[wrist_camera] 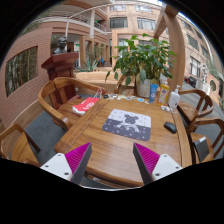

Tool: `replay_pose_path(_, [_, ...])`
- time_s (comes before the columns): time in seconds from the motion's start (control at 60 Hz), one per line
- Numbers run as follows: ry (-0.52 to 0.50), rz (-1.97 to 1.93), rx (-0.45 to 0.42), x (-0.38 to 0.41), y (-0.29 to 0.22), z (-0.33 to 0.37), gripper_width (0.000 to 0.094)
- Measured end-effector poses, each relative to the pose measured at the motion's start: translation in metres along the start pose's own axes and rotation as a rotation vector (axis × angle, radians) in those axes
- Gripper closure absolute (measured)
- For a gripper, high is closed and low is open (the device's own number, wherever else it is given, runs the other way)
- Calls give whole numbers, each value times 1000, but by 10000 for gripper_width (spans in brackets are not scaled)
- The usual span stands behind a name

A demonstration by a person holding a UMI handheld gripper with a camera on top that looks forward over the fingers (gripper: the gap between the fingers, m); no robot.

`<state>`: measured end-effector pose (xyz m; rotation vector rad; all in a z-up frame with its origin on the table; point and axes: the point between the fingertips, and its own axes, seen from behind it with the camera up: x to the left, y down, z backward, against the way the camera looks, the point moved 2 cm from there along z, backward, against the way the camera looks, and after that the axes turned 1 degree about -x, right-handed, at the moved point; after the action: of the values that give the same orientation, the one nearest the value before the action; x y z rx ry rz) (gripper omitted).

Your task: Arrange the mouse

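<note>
A grey mouse pad with a white figure (127, 123) lies on the wooden table (110, 148), well beyond my fingers. A dark mouse (170, 127) sits on the table to the right of the pad, near the table's right edge. My gripper (112, 160) is above the near edge of the table, open and empty, its two pink pads (76, 158) wide apart with only bare table between them.
A red and white item (86, 104) lies at the table's far left. Bottles (174, 98) and a potted plant (140, 60) stand at the far end. Wooden chairs (52, 95) ring the table, one at right (205, 135).
</note>
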<state>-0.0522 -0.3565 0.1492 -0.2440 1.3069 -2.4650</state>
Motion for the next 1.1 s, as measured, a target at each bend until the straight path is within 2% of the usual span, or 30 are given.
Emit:
replay_pose_path(0.2, [171,-48,87,-132,56,-50,81])
replay_pose_path(0.333, [295,-91,60,-224,58,-73,82])
replay_pose_path(0.483, [372,-120,28,-303,42,-112,85])
replay_pose_path(0.767, [358,-108,69,-362,29,-203,85])
replay_pose_path(0.883, [355,-74,61,-372,20,-228,80])
replay_pose_path(1.0, [356,-65,50,-379,6,-250,101])
replay_pose_path(1.1, [343,-85,47,-387,-2,-265,157])
